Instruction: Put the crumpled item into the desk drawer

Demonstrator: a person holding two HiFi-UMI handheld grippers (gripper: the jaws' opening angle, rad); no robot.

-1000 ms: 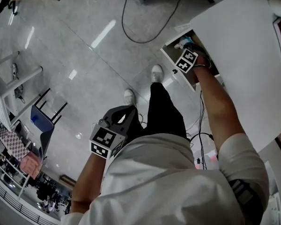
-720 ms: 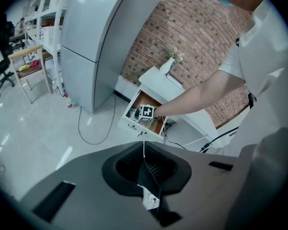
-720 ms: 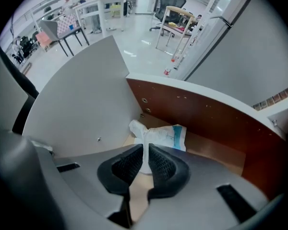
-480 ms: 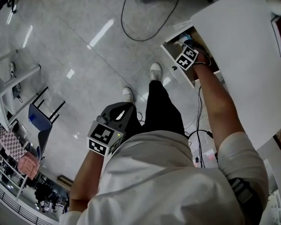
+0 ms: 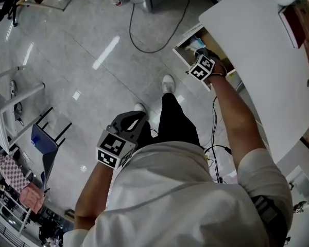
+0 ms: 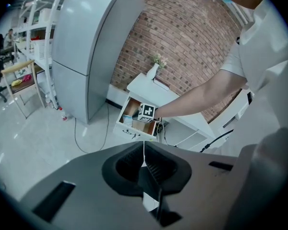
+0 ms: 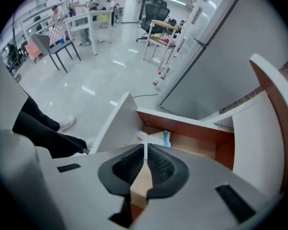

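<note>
The crumpled item (image 7: 156,138), a white wad with a blue band, lies in the open desk drawer (image 7: 182,121) near its left front corner. It also shows as a pale lump (image 5: 195,43) in the head view. My right gripper (image 7: 145,150) hovers just above the drawer's front part, jaws shut with nothing between them, a short way from the wad. In the head view the right gripper (image 5: 200,57) is at the drawer's (image 5: 183,53) front edge. My left gripper (image 5: 138,117) hangs by the person's waist, shut and empty, far from the drawer (image 6: 134,121).
The white desk top (image 5: 257,60) overhangs the drawer and carries a red book (image 5: 293,19) and a vase (image 6: 152,71). A black cable (image 5: 144,45) loops on the floor by a grey cabinet (image 6: 86,56). A blue chair (image 5: 44,138) stands at the left.
The head camera has swung, so the desk sits higher and further left in view. The right gripper has drawn back a little toward the drawer's front. The left gripper has barely moved.
</note>
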